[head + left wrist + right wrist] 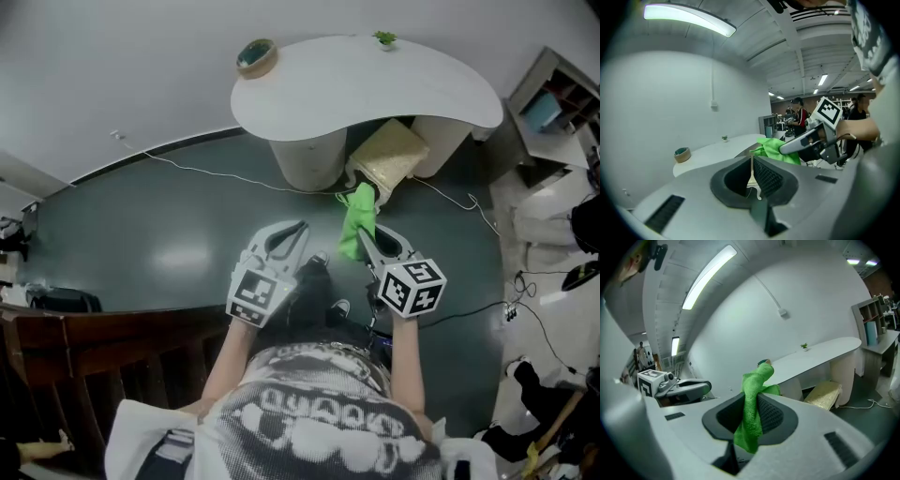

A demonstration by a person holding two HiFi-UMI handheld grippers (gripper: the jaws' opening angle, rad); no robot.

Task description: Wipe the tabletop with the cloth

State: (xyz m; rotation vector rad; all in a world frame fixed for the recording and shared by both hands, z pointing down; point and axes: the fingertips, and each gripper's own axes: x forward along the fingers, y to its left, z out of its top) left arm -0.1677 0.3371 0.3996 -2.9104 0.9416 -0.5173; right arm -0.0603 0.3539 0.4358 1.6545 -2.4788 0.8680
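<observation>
The white curved tabletop (pixel 375 84) lies ahead of both grippers, which hang in the air over the dark floor short of it. My right gripper (pixel 364 240) is shut on a green cloth (pixel 358 218); in the right gripper view the cloth (pixel 752 404) sticks up between the pads and droops below them. My left gripper (pixel 292 231) floats beside it, shut with nothing between its pads (pixel 765 176). The left gripper view shows the cloth (pixel 780 149) and the right gripper (pixel 783 149) to its right, and the tabletop (pixel 717 149) beyond.
A tape roll (pixel 255 56) and a small green plant (pixel 384 38) sit on the table's far side. A beige cushion (pixel 389 155) leans under the table. Cables (pixel 206 172) cross the floor. A shelf unit (pixel 553 94) stands right, dark wooden furniture (pixel 94 342) left.
</observation>
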